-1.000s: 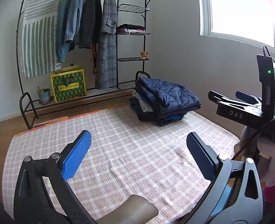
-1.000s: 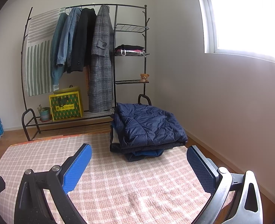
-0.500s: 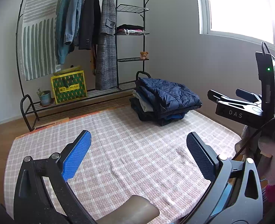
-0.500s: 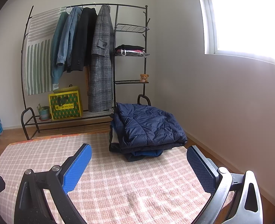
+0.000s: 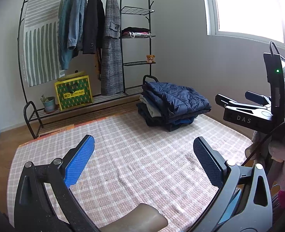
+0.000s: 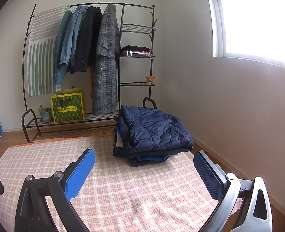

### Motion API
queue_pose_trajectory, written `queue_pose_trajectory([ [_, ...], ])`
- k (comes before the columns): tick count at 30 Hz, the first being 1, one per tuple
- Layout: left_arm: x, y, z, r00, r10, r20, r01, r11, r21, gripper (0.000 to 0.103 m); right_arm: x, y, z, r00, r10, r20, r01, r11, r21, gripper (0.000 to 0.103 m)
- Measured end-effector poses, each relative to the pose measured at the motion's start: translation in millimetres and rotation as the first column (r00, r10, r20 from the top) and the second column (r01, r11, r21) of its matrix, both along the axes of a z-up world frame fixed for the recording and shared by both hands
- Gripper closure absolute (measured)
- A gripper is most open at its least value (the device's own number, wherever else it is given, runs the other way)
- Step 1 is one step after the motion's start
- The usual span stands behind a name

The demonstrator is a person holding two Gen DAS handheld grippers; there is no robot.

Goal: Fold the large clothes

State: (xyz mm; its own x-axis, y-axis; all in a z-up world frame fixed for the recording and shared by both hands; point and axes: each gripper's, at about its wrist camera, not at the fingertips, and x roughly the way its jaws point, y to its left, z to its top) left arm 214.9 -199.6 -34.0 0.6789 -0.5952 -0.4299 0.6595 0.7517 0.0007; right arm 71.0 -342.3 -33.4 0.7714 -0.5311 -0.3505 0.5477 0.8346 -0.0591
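Both tongs, left point(image 5: 143, 159) & right point(image 6: 143, 171), wide, empty, barely moved vs 1 s ago. Folded stack point(image 6: 152, 135) unchanged on rug point(image 6: 123, 193). Prob. next garment needs fetching.

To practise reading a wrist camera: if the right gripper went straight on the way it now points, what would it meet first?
Probably the checked rug, since the open right gripper tilts slightly downward. The folded navy jacket atop the pile lies just beyond; depth is unclear.

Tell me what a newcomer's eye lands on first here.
The stack of folded clothes, topped by a navy quilted jacket, sits at the checked rug's far right corner. Behind it stands a black garment rack hung with coats. Both grippers, left and right, hover open and empty.
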Motion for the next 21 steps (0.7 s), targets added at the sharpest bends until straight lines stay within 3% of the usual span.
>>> queue_pose_trajectory([
  [21,29,19,-2,1.0,0.008,-0.009,-0.008,1.0,0.008,0.0,1,-2,-4,1.0,0.004,-0.013,-0.004,1.0,-0.004,0.0],
])
